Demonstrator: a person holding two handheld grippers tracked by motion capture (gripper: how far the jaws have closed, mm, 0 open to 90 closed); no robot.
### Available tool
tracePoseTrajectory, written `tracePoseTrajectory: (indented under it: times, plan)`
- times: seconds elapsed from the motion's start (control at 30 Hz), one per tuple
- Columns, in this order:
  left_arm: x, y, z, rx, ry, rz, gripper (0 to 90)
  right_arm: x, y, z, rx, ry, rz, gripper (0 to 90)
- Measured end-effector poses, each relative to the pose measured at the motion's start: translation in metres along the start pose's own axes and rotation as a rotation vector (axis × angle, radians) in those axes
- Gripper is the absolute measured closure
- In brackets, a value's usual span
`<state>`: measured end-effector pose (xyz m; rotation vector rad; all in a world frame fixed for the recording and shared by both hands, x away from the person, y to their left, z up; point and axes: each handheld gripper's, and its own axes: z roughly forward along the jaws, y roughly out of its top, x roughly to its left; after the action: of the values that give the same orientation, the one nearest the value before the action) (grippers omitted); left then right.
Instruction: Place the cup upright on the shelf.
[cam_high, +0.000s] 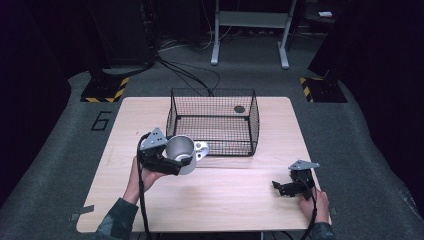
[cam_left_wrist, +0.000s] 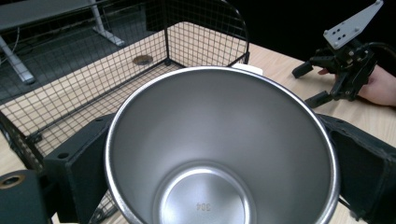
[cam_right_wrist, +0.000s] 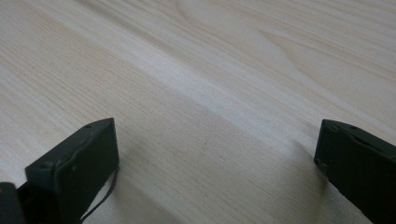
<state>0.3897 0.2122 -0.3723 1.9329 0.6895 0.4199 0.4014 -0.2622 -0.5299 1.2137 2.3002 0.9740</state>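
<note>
- The left gripper (cam_high: 172, 162) clamps a shiny, round stainless-steel cup (cam_high: 180, 152) between its two black jaws; in the left gripper view the jaws press the cup's (cam_left_wrist: 219, 149) wall from either side, mouth open and empty.
- The cup hangs above the table, just beside the near left corner of the black wire-mesh basket (cam_high: 214, 121), its white handle piece (cam_high: 201, 147) pointing toward the mesh.
- The right gripper (cam_high: 290, 187) rests low on the pale wooden table (cam_high: 225, 200), jaws spread wide with nothing between them, well apart from the basket.
- Risk, as I judge it: the smooth, tapered wall could slip in the grip, or the handle could catch the basket's rim if the cup goes over too low.
- Room: the basket's floor looks bare apart from a small dark disc (cam_high: 239, 109) at the far side; the table's front is open.
</note>
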Motion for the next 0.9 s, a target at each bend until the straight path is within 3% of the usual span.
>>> tracePoseTrajectory:
  times: [0.3, 0.63, 0.9]
  plan:
    - [0.005, 0.025, 0.007, -0.001, -0.012, 0.034, 6.2, 0.0, 0.0, 0.0, 0.0, 0.0, 0.0, 0.0]
    - [0.015, 0.041, 0.019, -0.003, -0.028, 0.028, 6.2, 0.0, 0.0, 0.0, 0.0, 0.0, 0.0, 0.0]
    - [0.024, 0.052, 0.028, -0.006, -0.015, 0.028, 6.2, 0.0, 0.0, 0.0, 0.0, 0.0, 0.0, 0.0]
